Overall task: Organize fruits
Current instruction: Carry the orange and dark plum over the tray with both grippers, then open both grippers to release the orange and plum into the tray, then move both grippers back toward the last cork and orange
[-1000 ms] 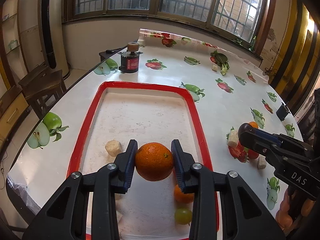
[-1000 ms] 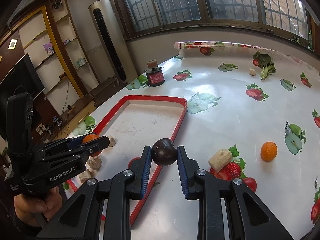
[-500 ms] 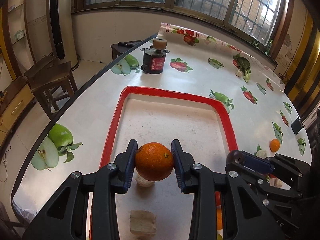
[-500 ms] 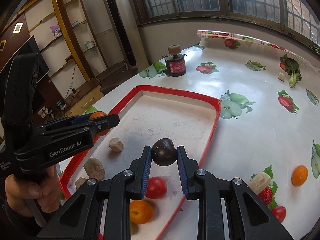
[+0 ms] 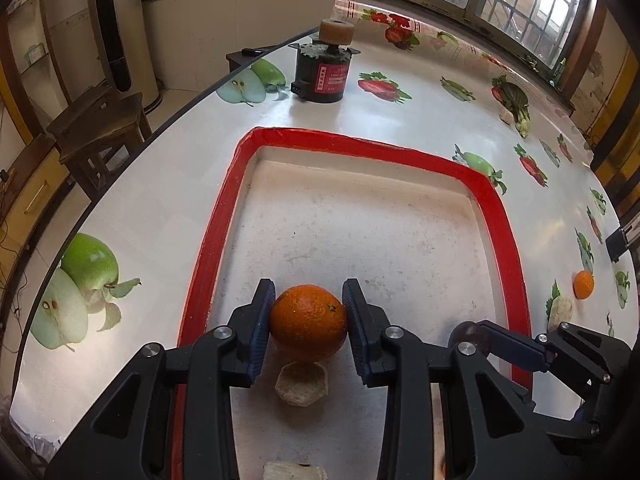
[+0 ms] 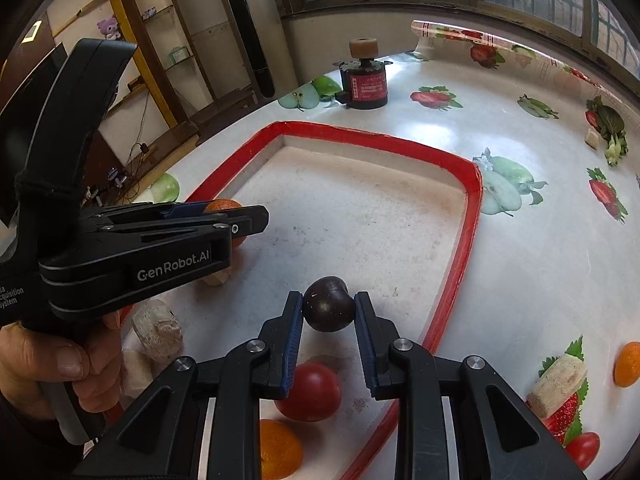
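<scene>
My left gripper is shut on a large orange and holds it above the near part of the red-rimmed white tray. My right gripper is shut on a dark plum above the tray's near right part. In the right wrist view the left gripper with its orange is at the left. A red tomato and a small orange lie in the tray below the plum.
Beige chunks lie in the tray. Outside it on the right sit a small orange, a beige block and a tomato. A black motor stands beyond the tray.
Both grippers have moved forward over the tray with their fruits still held. The far rim and the motor are nearer now.
</scene>
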### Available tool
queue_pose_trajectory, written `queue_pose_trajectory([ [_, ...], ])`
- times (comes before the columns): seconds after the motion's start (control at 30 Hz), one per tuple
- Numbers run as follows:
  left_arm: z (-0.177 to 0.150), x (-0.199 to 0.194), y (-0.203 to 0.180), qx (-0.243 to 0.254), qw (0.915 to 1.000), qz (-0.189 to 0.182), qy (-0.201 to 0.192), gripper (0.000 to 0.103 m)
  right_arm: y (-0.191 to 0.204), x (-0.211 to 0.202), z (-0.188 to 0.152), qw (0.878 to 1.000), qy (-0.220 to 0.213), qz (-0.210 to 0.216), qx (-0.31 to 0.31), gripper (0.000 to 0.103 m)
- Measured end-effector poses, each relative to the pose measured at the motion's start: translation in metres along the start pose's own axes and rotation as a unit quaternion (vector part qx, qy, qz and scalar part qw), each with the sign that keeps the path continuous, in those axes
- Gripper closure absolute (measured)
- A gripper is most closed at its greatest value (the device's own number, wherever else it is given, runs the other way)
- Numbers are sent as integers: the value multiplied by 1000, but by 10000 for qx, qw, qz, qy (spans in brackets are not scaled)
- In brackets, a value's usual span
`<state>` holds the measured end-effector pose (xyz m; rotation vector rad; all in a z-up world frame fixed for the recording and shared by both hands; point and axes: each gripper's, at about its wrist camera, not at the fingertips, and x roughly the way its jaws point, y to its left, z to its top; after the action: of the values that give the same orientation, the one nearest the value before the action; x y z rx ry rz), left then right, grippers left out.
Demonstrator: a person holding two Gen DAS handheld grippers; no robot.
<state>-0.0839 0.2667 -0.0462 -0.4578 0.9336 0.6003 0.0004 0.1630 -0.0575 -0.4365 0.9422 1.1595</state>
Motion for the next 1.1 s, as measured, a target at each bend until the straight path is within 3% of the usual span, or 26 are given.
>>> queue_pose_trajectory([
  [0.17,1,4,2,-30,9998,122,177,66,-1,6,-4,10000,83,-11,2,74],
  [0.23,1,5,2,-30,9995,206,239,57,-1,6,-5,10000,71,-19,11,74],
  [0.3,0,2,3,-57,9995,214,203,53,0,3,-5,10000,55,-28,11,67],
  [0.37,-1,-4,3,-56,9997,204,141,53,2,-2,-5,10000,-14,-36,-7,51],
  [0.4,-1,-8,3,-80,9997,197,106,53,2,-6,-6,10000,-77,-54,-24,50],
  [0.73,-13,-56,2,-266,9978,277,-534,52,-4,-51,-17,9988,-461,-122,127,50],
  [0.83,-18,-64,-6,-237,9973,261,-651,36,-11,-69,-25,9979,-591,-149,225,50],
  [1.1,-31,-80,-34,-60,9965,94,-828,35,-34,-107,-49,9940,-858,-411,546,45],
])
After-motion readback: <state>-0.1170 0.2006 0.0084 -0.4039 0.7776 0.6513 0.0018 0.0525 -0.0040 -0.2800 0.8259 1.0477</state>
